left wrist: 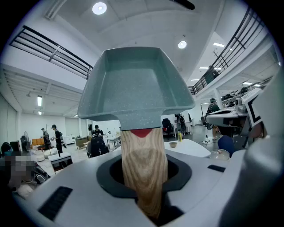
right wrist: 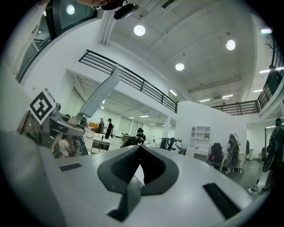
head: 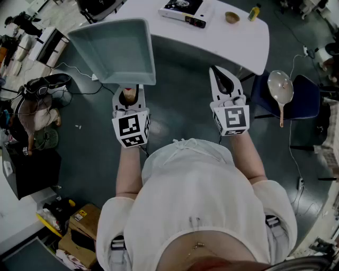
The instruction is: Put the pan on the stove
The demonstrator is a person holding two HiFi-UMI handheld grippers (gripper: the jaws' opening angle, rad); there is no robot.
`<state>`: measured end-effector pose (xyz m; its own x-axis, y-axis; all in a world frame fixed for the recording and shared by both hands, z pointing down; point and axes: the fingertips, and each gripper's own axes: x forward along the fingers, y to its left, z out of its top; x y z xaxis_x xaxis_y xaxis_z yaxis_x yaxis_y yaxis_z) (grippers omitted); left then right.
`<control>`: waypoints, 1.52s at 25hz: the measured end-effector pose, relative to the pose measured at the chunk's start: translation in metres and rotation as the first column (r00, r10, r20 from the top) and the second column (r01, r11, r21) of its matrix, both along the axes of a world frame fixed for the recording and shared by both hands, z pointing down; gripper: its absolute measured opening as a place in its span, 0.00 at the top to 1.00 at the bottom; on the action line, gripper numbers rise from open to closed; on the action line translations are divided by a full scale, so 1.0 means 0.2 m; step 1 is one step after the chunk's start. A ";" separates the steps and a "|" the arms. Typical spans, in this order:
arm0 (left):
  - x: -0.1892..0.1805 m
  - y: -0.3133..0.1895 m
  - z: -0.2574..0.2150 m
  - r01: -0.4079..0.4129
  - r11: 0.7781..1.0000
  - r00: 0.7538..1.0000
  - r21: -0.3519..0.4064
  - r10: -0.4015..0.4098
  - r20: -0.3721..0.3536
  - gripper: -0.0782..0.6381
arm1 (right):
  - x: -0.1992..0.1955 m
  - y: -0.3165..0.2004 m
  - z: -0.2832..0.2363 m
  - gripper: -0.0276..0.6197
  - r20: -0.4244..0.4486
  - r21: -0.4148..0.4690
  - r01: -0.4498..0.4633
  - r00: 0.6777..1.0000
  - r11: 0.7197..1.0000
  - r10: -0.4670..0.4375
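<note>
Speckled square teal pan (left wrist: pixel 137 84), wood-grain handle (left wrist: pixel 143 164) in left gripper (head: pixel 128 95)

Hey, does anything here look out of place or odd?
A long-handled utensil lies on the blue chair, not on the table. The pan hangs tilted in the air, its wooden handle clamped in the left gripper.

A bowl (head: pixel 231 17) and bottle (head: pixel 255 11) sit on the white table (head: pixel 222 42).
</note>
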<state>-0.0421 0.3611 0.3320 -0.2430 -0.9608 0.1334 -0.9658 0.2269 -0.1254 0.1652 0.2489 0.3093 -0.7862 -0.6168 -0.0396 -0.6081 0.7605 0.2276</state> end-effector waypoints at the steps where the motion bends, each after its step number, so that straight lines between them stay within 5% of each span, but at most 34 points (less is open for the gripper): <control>1: 0.00 0.00 0.00 -0.001 1.000 1.000 0.000 0.001 0.005 0.73 | -0.01 0.00 0.00 0.95 -0.002 0.000 0.000 1.000 1.000 0.000; 25: -0.22 0.04 0.07 -0.052 0.999 0.998 -0.015 0.051 -0.032 0.73 | -0.22 0.07 0.09 0.95 -0.016 -0.018 -0.047 0.999 0.999 0.047; 38: -0.34 -0.41 0.10 0.037 0.999 0.999 -0.037 -0.036 0.017 0.73 | -0.39 -0.53 0.14 0.95 0.020 -0.019 0.030 0.999 0.999 -0.030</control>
